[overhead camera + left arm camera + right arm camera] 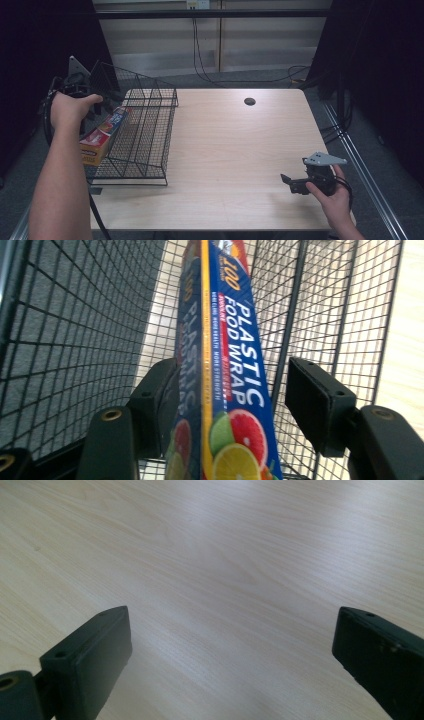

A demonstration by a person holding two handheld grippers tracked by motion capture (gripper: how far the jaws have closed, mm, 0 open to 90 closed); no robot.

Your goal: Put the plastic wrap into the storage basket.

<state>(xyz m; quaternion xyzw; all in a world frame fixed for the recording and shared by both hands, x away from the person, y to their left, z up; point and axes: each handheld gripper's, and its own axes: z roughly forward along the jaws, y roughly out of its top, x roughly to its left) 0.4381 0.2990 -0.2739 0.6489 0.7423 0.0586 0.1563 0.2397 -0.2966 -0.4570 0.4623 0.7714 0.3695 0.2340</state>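
Observation:
A long blue box of plastic food wrap (235,330) with citrus pictures lies slanted in the left compartment of a black wire basket (150,125). In the high view the plastic wrap box (102,137) shows its orange end low at the near left. My left gripper (232,375) is open around the box's near end: the left pad (155,390) touches it, while the right pad (317,400) stands apart with mesh showing in the gap. At the basket's far left corner a hand holds the left gripper (102,106). My right gripper (288,181) hangs open over bare tabletop (230,630), holding nothing.
The light wooden table (240,150) has a round cable hole (249,101) near its far edge. A divider splits the basket into compartments. Cables run along the floor behind the table, and dark curtains stand on both sides.

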